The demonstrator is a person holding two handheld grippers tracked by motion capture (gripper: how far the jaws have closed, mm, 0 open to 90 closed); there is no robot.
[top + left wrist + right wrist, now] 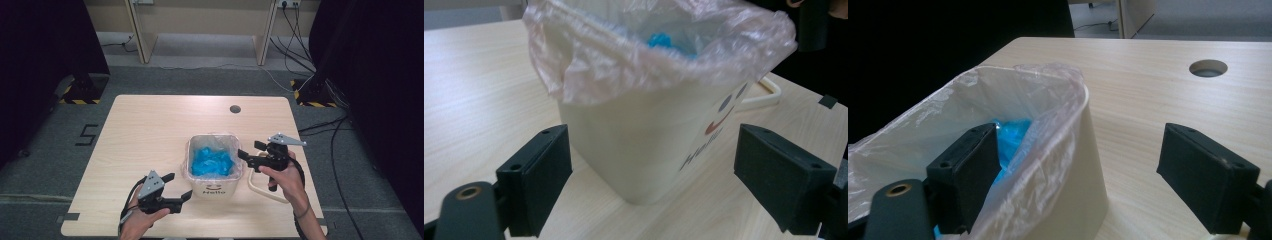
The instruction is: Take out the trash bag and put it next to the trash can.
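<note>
A small cream bin (pixel 212 187) with a smiley face and "Hello" printed on its front stands on the wooden table (pixel 150 130). A clear plastic liner (pixel 644 55) is folded over its rim. Crumpled blue material (pixel 212 161) lies inside. My left gripper (pixel 179 187) is open, just left of the bin's front corner, and the bin (pixel 649 145) stands between its jaws' line of sight. My right gripper (pixel 250 151) is open at the bin's right rim; one jaw hangs over the liner (pixel 1013 130), the other outside the wall (pixel 1083 180).
A cream ring-shaped lid frame (pixel 260 187) lies on the table right of the bin, under the right hand. A round cable hole (pixel 235 109) sits near the far edge. Cables (pixel 300 40) trail on the floor behind.
</note>
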